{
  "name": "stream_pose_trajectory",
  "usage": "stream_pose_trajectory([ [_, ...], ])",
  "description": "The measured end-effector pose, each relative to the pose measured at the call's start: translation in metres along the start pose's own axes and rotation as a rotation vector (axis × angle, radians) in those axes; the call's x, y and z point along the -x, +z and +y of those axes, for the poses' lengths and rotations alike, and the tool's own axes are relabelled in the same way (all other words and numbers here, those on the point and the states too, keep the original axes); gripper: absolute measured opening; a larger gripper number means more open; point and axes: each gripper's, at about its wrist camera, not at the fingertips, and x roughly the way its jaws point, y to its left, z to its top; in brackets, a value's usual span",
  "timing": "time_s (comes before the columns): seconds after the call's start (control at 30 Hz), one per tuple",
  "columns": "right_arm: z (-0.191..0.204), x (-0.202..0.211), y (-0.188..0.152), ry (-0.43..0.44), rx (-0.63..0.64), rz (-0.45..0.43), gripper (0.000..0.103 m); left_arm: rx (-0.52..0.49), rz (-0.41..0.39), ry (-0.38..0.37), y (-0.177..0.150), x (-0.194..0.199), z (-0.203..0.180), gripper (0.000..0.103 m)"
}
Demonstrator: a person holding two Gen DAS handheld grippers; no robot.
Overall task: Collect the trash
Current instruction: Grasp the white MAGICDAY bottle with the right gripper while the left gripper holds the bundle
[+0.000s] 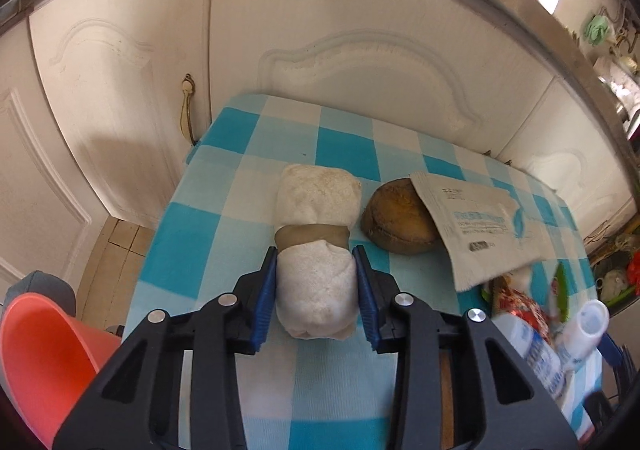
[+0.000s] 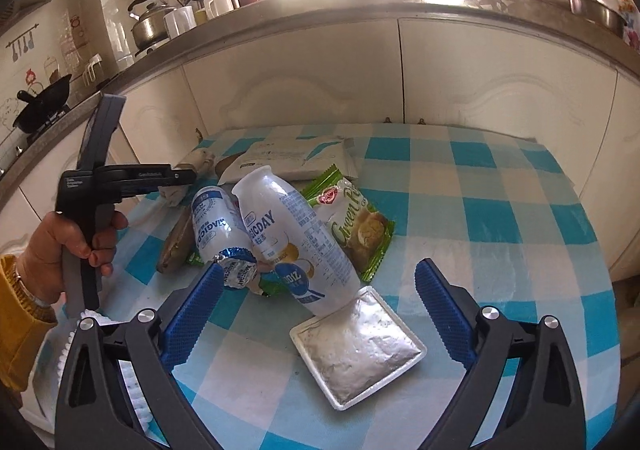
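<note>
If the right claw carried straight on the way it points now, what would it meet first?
Most likely the foil-topped tray, which lies on the checked tablecloth between the open right claw's tips. The white bottle lies just beyond it, though depth is hard to judge in this fisheye view.

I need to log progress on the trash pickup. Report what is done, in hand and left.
Done: nothing shows as collected; what I can see of the orange bin looks empty.

In hand: the left tongs have their pads against the white wrapped roll, not yet lifted off the checked tablecloth. The right tongs are open over the white bottles.

Left: the foil lid, green snack wrapper, white sachet and brown round piece.
</note>
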Motion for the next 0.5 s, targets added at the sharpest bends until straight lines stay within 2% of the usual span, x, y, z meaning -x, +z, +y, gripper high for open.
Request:
stream_pose_trajectory([
  [0.03,0.000,-0.002,0.001,-0.006,0.006,0.003,0.084,0.007,-0.007,-0.007,-0.002,0.005,0.002,0.038],
  [0.07,-0.001,-0.005,0.003,-0.005,0.008,0.008,0.068,0.013,-0.015,-0.013,-0.004,0.010,0.004,0.038],
  [0.1,-0.002,-0.008,0.004,-0.003,0.008,0.018,0.065,0.016,-0.021,-0.016,-0.006,0.016,0.005,0.038],
  [0.5,0.002,-0.031,0.002,0.016,0.048,0.075,0.066,-0.009,-0.068,-0.004,-0.040,0.071,0.015,0.038],
])
